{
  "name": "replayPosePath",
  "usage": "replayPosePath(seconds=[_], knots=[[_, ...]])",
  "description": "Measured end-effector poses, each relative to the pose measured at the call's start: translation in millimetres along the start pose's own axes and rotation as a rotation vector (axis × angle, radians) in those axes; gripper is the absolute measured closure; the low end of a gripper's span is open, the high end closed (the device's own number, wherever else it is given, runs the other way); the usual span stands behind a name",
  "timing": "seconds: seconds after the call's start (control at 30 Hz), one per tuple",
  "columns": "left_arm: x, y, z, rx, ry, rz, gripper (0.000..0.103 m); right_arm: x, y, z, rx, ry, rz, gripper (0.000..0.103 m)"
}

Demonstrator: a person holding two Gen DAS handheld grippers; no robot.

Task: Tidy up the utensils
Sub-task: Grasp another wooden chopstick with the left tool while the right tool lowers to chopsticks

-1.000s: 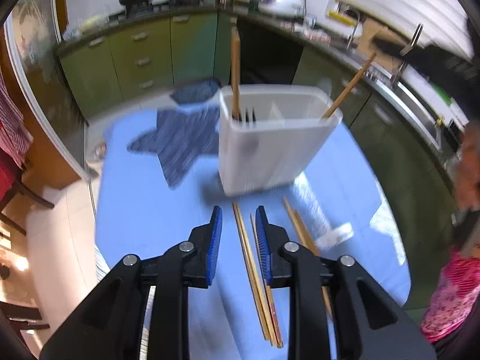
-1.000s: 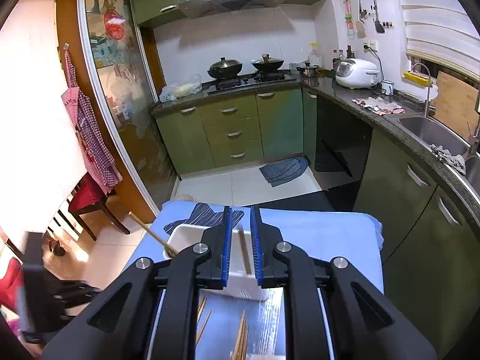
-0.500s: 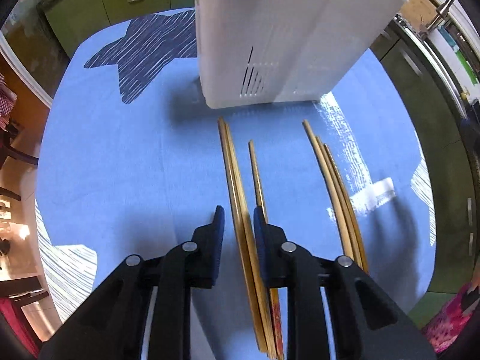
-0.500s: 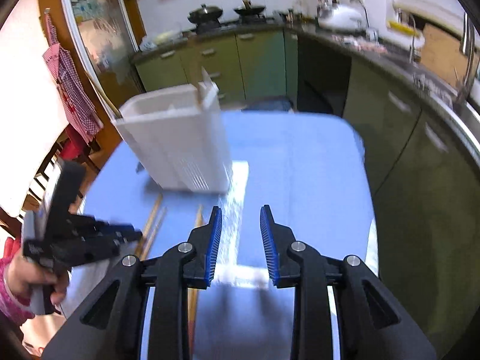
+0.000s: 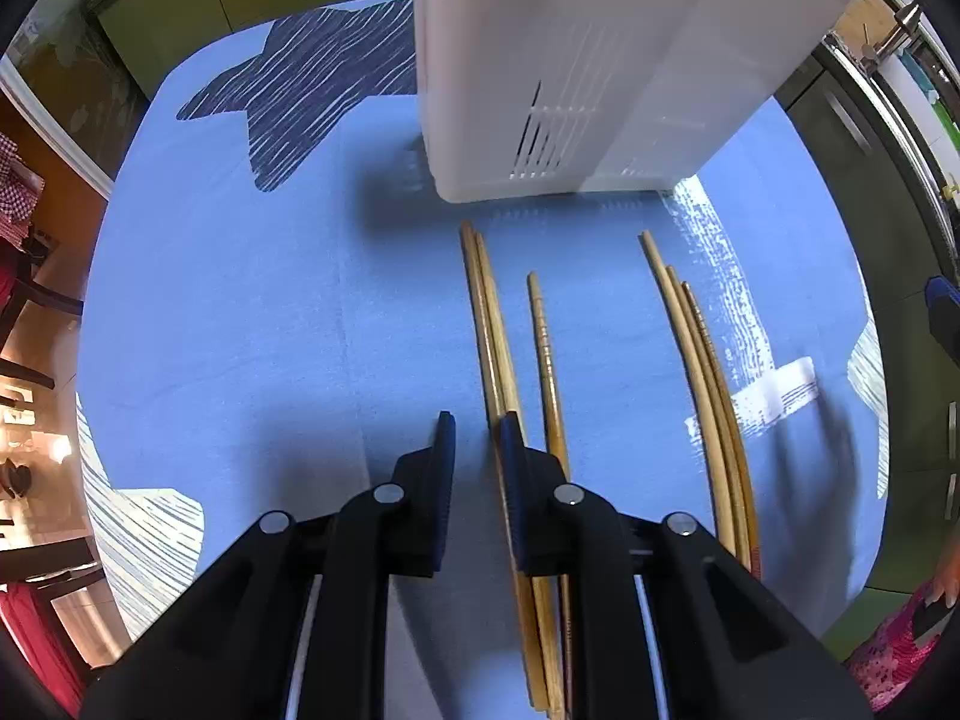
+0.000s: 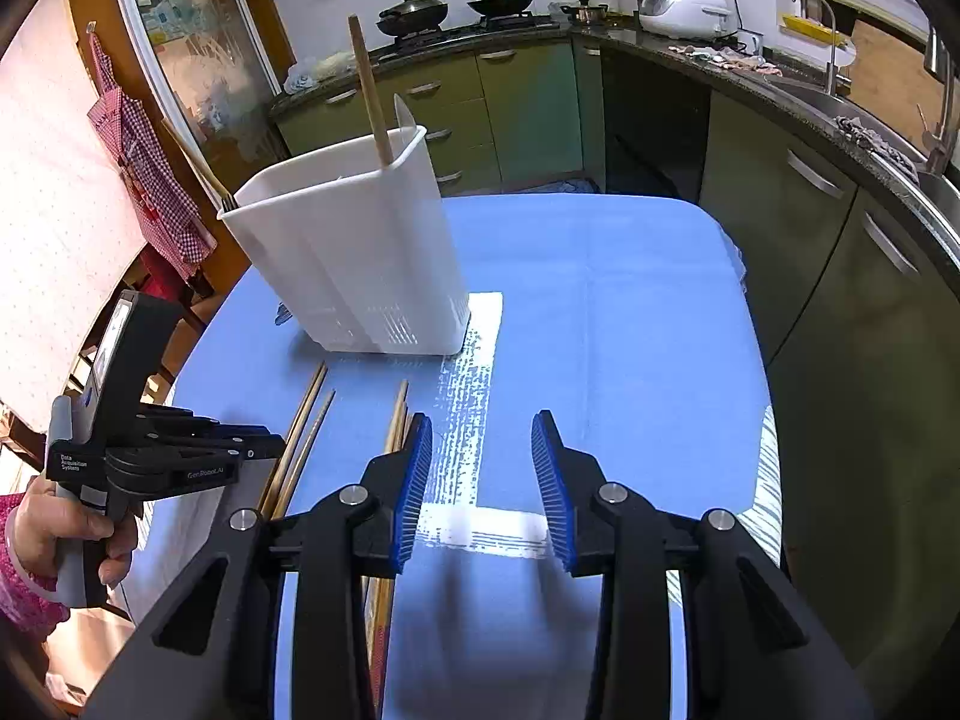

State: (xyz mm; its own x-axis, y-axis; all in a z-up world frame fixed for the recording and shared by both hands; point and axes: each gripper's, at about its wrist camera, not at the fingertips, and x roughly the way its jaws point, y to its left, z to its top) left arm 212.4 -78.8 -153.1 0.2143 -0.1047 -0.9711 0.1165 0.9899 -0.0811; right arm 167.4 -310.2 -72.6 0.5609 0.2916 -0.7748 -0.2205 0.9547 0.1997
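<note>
With the left claw [image 5: 477, 438] slightly parted and empty over the chopsticks [image 5: 489, 324] lying at 6 o'clock of the white holder [image 5: 576, 60], and the right claw [image 6: 482, 480] wide open, closing off-centre risks scattering them across the bench [image 5: 270, 300].

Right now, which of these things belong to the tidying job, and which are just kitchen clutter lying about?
Job:
- loose chopsticks on the blue tablecloth
- white utensil holder
- left gripper
- right gripper

Just about:
- rice cooker
- two woks
- checked apron
</note>
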Motion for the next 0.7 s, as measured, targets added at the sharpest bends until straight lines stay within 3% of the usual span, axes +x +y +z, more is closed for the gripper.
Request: replayPosePath(seconds=[0.2,0.4,0.63,0.7], knots=[[8,-3,9,0.011,0.013,0.015,0.088,7,2,1,-0.008,0.022,-0.001,0.068],[7,-3,8,0.011,0.024,0.037,0.096,14,9,-3,-0.044,0.047,-0.011,0.065],[-10,1,1,-0.001,-0.061,0.003,0.097,51,25,-15,-0.085,0.141,-0.006,0.065],[-18,3,-7,-0.005,-0.090,-0.012,0.097,64,31,-19,-0.101,0.182,0.005,0.072]])
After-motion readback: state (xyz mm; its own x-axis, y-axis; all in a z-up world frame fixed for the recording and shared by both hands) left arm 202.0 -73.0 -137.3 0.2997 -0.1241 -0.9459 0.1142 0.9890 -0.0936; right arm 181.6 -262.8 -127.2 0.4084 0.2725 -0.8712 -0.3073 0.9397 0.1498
